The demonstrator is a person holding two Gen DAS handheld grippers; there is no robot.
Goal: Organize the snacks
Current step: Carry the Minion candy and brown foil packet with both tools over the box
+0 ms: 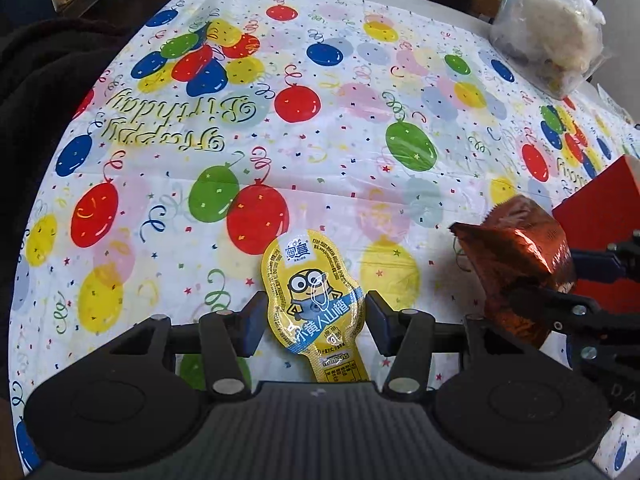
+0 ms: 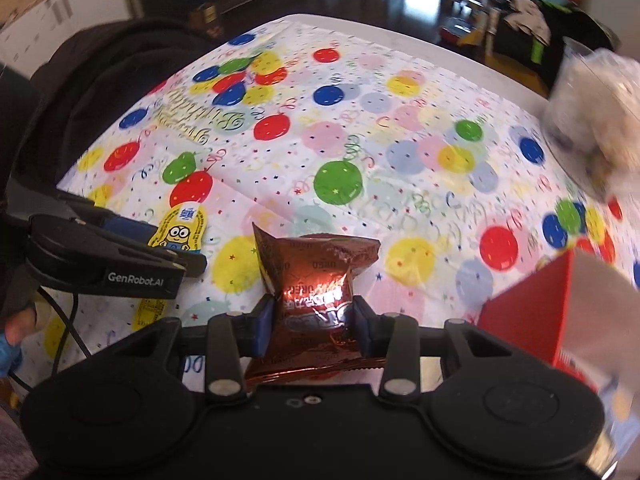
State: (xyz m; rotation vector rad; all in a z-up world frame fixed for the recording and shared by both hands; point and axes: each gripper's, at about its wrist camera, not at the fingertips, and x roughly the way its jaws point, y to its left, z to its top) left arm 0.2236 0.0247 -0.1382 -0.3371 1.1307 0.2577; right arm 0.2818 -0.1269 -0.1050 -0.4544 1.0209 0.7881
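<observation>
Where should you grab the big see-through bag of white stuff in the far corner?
Probably by its crinkled top edge, coming from above. The clear bag bulges wide, likely too fat for a gripper to span, and its contents look crumbly. The loose plastic at the top is thin enough to pinch without crushing anything.

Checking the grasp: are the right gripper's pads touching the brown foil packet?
Touching. The right wrist view shows the right gripper with both blue pads pressed into the crinkled sides of the brown foil packet, no gap visible.
</observation>
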